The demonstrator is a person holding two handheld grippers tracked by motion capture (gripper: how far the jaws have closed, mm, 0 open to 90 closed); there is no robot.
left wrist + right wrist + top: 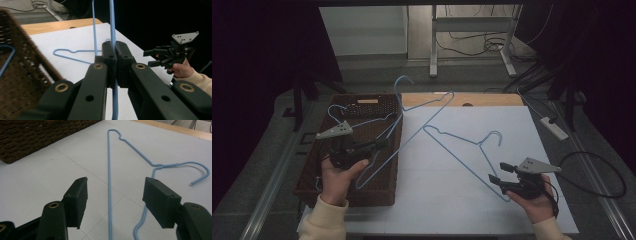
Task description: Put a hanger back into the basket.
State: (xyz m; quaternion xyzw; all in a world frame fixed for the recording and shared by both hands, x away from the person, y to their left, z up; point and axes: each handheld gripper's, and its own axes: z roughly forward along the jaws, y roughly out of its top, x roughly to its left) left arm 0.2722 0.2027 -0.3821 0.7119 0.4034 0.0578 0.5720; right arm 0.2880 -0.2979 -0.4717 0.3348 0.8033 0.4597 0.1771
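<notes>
My left gripper [382, 143] clamps a blue hanger [422, 107] raised over the wicker basket [367, 107]; my right gripper [498, 173] rests level, jaws apart, around a second hanger [109, 182] lying flat on the table [512, 130].

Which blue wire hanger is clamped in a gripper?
The raised hanger at the wicker basket, pinched by the left gripper. The other hanger lies flat on the table.

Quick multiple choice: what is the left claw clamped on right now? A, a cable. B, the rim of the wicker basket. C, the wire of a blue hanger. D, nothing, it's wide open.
C: in the left gripper view the left claw is shut on the thin blue hanger wire, lifted over the wicker basket, while a second hanger lies flat on the table.
</notes>
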